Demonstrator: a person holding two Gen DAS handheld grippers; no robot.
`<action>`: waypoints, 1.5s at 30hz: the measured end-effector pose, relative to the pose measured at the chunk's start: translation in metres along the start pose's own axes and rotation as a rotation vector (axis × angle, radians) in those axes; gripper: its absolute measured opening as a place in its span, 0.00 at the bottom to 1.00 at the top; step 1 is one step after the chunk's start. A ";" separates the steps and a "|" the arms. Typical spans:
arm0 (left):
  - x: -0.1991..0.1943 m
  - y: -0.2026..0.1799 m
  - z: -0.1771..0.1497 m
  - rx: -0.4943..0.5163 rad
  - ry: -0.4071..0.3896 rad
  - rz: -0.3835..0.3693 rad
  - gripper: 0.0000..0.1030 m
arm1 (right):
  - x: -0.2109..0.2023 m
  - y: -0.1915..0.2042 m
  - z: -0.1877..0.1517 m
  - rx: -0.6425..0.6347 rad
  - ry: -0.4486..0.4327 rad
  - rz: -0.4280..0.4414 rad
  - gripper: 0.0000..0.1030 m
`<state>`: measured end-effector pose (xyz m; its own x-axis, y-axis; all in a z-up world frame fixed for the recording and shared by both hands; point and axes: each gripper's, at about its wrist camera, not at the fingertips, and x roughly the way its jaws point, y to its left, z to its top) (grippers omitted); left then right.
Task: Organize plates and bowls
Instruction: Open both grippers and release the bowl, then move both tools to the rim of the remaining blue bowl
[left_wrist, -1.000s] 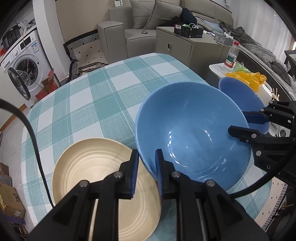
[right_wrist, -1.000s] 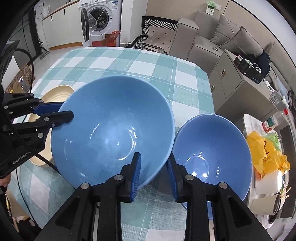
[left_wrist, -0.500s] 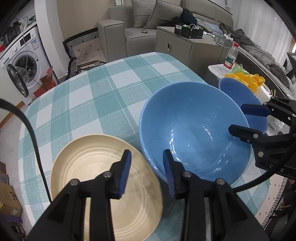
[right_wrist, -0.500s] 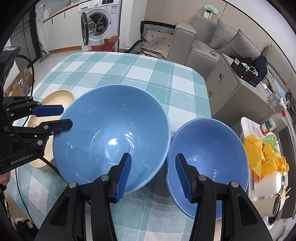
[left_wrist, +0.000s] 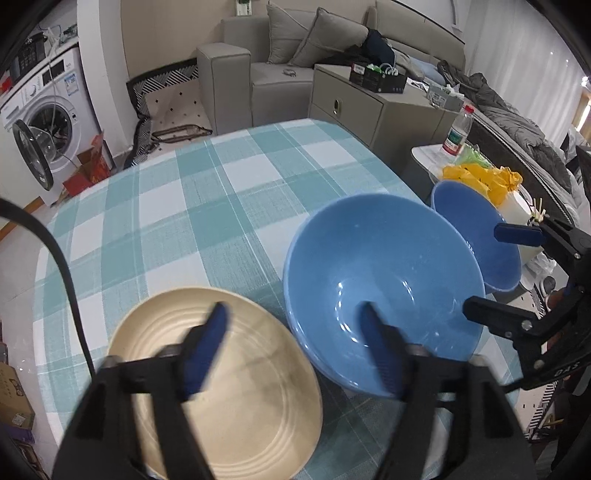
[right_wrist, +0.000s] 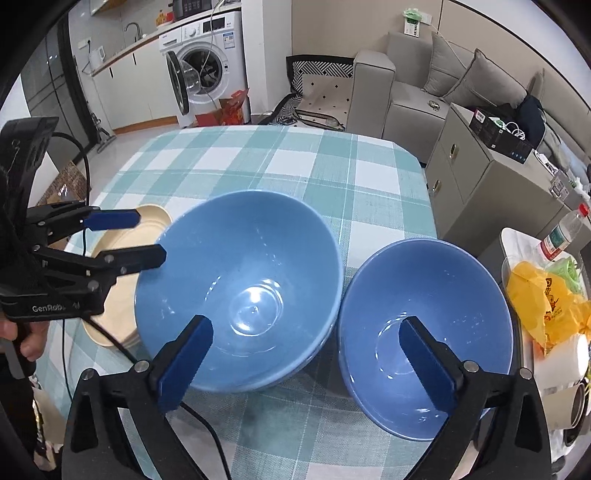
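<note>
My left gripper (left_wrist: 295, 343) has just been opening and now gapes wide, gripping nothing; the large blue bowl (left_wrist: 384, 288) sits on the checked tablecloth (left_wrist: 221, 206), its rim between my fingers. My right gripper (right_wrist: 306, 350), likewise just spread, straddles that bowl and the smaller blue bowl (right_wrist: 424, 332).

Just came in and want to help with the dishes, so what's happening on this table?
A person holds two grippers over the checked table. The left gripper and right gripper have just opened wide, gripping nothing. The large blue bowl sits between a cream plate and a smaller blue bowl.
</note>
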<state>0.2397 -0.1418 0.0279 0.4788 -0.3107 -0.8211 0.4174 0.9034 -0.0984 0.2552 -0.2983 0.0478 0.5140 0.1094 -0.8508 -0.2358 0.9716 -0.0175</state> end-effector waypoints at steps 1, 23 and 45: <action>-0.003 0.001 0.002 -0.003 -0.024 0.009 1.00 | -0.003 -0.002 0.000 0.012 -0.008 0.016 1.00; -0.041 -0.014 0.035 0.038 -0.133 -0.028 1.00 | -0.078 -0.037 -0.003 0.096 -0.187 0.054 1.00; -0.029 -0.075 0.076 0.153 -0.142 -0.075 1.00 | -0.113 -0.097 -0.038 0.283 -0.211 0.003 1.00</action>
<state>0.2533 -0.2228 0.1023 0.5412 -0.4233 -0.7265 0.5632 0.8241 -0.0606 0.1884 -0.4125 0.1259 0.6794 0.1249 -0.7230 -0.0147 0.9875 0.1567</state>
